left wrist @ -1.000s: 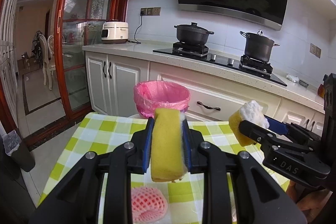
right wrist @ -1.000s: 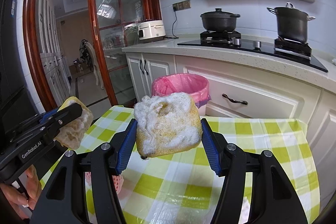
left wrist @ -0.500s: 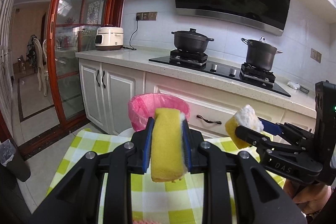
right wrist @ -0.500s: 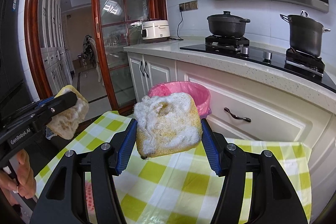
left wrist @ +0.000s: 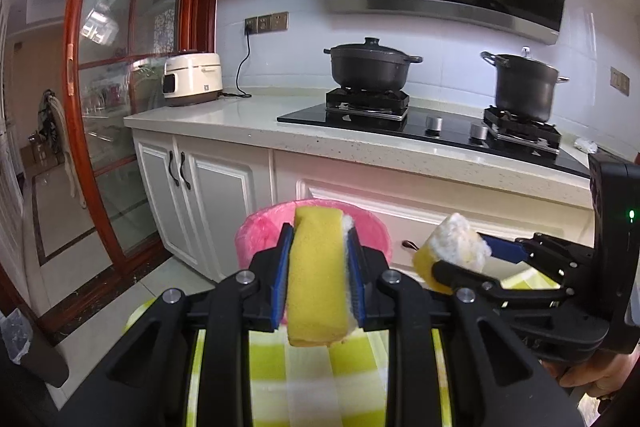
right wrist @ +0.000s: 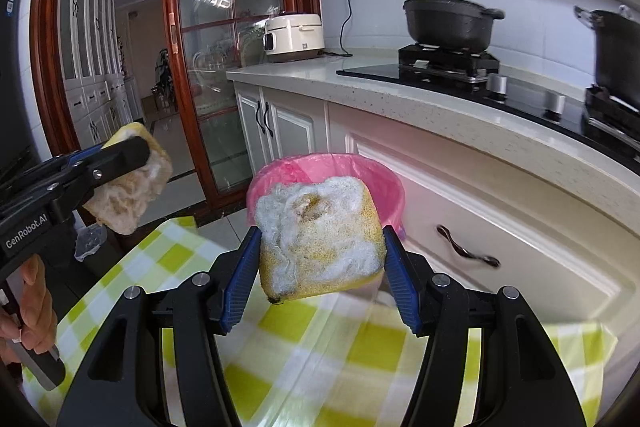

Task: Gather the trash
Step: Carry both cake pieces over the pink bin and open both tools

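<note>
Left claw (left wrist: 317, 275) clenched on a yellow sponge (left wrist: 316, 279); right claw (right wrist: 320, 263) clenched on a frayed sponge (right wrist: 320, 235). Pink-lined bin (right wrist: 360, 171) just ahead of both, beyond the checked worktop (right wrist: 360, 347). Risk: letting go early, dropping short onto the cloth; possibly bumping claws over the one opening.

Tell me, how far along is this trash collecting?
Done: I can't tell, since the inside of the pink-lined bin isn't visible. In hand: the left gripper and the right gripper each clamp a worn yellow sponge, the left sponge and the right sponge, both held in the air short of the bin. Left: carry them over the bin and release.
</note>
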Tool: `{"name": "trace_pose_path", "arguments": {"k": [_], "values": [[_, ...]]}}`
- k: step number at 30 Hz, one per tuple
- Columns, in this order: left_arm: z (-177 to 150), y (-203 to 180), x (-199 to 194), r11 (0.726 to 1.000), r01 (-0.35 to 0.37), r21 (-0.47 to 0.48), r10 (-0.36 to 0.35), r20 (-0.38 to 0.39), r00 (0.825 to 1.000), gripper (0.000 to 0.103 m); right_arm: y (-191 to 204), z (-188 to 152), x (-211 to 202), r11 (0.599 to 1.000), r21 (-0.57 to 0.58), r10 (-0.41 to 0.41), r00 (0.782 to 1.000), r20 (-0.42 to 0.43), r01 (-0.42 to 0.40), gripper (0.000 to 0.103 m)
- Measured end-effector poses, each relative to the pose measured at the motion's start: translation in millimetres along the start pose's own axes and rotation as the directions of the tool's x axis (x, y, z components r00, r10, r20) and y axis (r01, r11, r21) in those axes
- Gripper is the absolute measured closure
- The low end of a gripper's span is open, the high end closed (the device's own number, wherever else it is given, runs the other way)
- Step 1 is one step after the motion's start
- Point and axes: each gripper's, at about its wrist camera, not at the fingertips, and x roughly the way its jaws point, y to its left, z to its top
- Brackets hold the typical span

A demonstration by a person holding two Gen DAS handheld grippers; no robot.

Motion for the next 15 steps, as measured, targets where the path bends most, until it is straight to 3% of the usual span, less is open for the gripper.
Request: {"name": "trace_pose_path", "arguments": {"k": [13,15], "values": [[34.5,42.1,133.3,0.998,0.018,-0.054,-0.019,-0.028,0.999,0.076,-29.3,41.5,115.4,0.999,-0.026,0.019,1.0,0.009,-0.019,0.042],[34.4,43.0,146.3,0.999,0.018,-0.043,-0.019,-0.034,0.999,0.068,-30.5,43.3,131.4,0.998,-0.034,0.05,0.999,0.009,-0.049,0.038]]}}
